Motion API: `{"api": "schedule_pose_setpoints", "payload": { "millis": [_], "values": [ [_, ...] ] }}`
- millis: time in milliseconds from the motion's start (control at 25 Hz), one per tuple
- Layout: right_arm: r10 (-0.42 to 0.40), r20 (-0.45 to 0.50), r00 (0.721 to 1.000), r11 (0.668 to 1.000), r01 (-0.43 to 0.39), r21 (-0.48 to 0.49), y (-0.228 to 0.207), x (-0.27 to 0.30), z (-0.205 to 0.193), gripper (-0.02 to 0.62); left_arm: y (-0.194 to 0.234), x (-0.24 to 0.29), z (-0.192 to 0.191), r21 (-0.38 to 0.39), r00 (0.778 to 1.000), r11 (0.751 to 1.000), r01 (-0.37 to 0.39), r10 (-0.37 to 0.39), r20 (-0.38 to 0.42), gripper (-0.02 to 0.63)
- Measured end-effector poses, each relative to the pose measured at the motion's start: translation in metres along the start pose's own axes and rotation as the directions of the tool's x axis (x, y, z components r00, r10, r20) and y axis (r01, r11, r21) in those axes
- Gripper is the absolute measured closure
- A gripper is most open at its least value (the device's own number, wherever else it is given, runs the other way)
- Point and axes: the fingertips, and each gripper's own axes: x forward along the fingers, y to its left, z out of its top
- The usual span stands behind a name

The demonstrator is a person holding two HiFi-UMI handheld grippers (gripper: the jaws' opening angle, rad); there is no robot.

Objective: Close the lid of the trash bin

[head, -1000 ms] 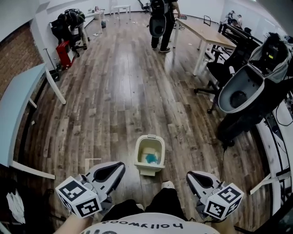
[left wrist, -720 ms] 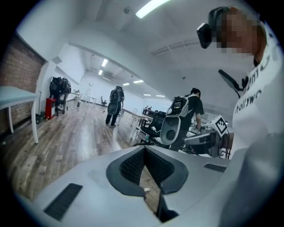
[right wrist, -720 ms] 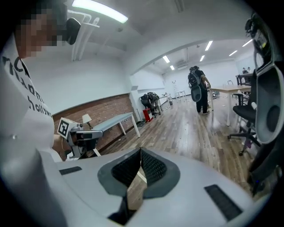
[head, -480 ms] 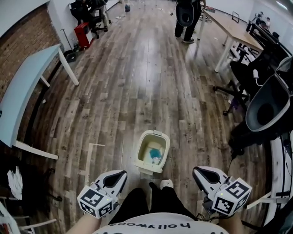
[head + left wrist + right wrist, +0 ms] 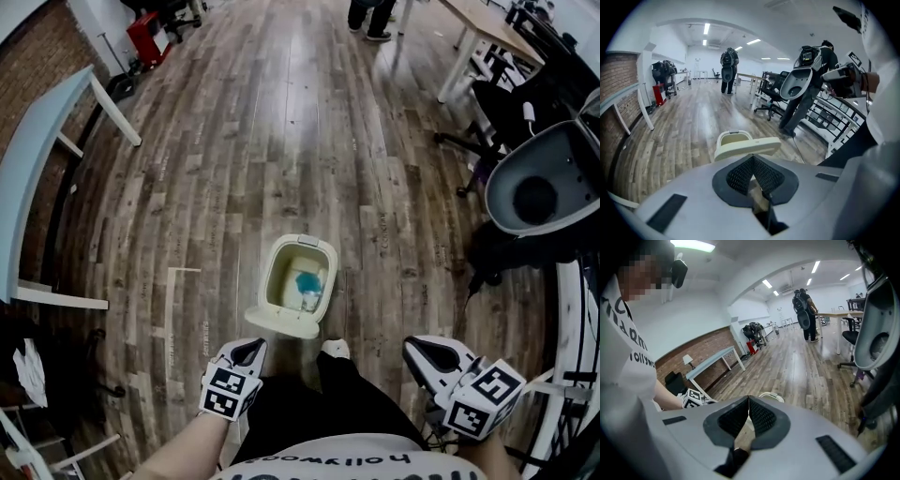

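Note:
A small cream trash bin [image 5: 300, 277] stands on the wood floor just ahead of my feet, its lid [image 5: 284, 322] flipped open toward me. Blue rubbish lies inside. In the left gripper view the bin [image 5: 734, 139] and its raised lid [image 5: 748, 146] sit straight beyond the jaws. My left gripper [image 5: 251, 351] is shut and empty, its tip just short of the lid's near edge. My right gripper [image 5: 424, 354] is shut and empty too, off to the right of the bin. The right gripper view shows only the bin's rim [image 5: 771, 396] past the jaws.
A light blue table [image 5: 37, 178] stands at the left by a brick wall. Office chairs [image 5: 487, 112], a wooden table [image 5: 487, 37] and a grey shell-shaped unit [image 5: 544, 183] crowd the right. A person [image 5: 370, 14] stands far ahead. My shoe [image 5: 334, 350] is beside the bin.
The head view has tipped down and closer to the bin. My left gripper has moved right and forward toward the open lid. The right gripper has stayed about where it was.

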Motion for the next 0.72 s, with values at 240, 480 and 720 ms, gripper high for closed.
{"api": "schedule_pose_setpoints", "payload": {
  "millis": [240,480,720],
  "values": [
    [0.01,-0.042,0.999,1.0,-0.009,0.02,-0.022,0.009,-0.011,0.586,0.01,0.023,-0.005,-0.056,0.999,0.998,-0.019,0.016,-0.051,0.601],
    [0.049,-0.048,0.998,0.999,-0.048,0.025,-0.03,0.023,-0.001,0.586,0.017,0.032,0.012,-0.091,0.998,0.996,-0.013,0.008,-0.055,0.6],
    [0.076,-0.042,0.996,0.996,-0.074,0.049,-0.045,0.029,0.002,0.586,0.021,0.039,0.023,-0.083,0.997,0.996,-0.02,0.014,-0.072,0.601]
  ]
}}
